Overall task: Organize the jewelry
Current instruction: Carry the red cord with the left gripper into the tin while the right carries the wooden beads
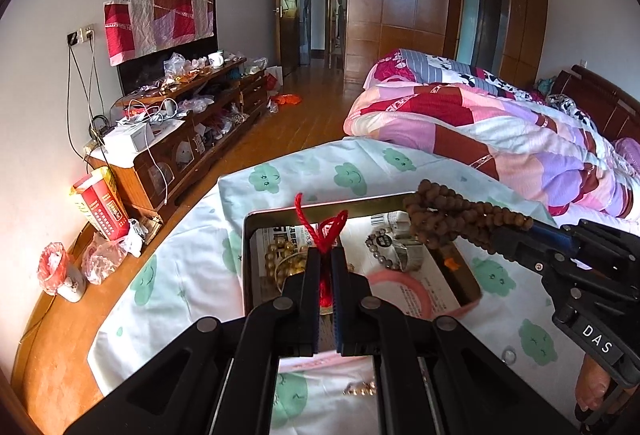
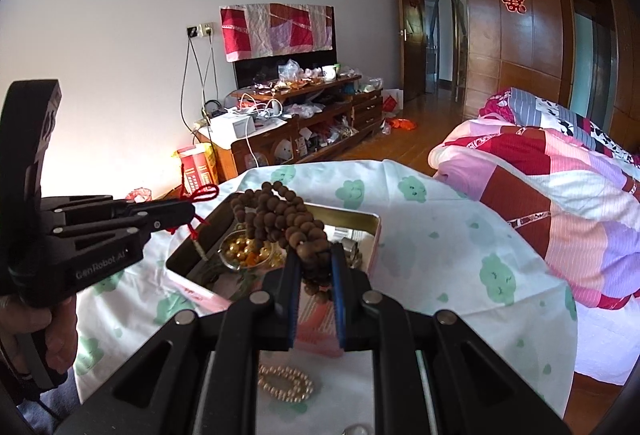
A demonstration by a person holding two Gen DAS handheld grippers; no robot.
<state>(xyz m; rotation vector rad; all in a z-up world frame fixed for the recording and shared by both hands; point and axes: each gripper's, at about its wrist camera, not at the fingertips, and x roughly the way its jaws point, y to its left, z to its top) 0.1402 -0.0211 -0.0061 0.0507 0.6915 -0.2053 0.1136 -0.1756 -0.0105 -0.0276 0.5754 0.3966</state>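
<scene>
Bedroom: wooden floor (image 1: 312, 115), quilted bed (image 1: 500, 131) at right, cluttered cabinet (image 2: 304, 127) mid-left. Cloud-print cloth (image 2: 440, 235) carries an open tin (image 1: 246, 255) at lower centre. Left gripper (image 1: 326, 255) clamps a red cord (image 1: 324, 231) above the tin; right gripper (image 2: 316, 259) pinches a brown bead string (image 2: 280, 215) over it. Legible: "DAS", "GenRobot.AI". Only the right view shows the pearl strand (image 2: 286, 383) whole, at bottom centre.
</scene>
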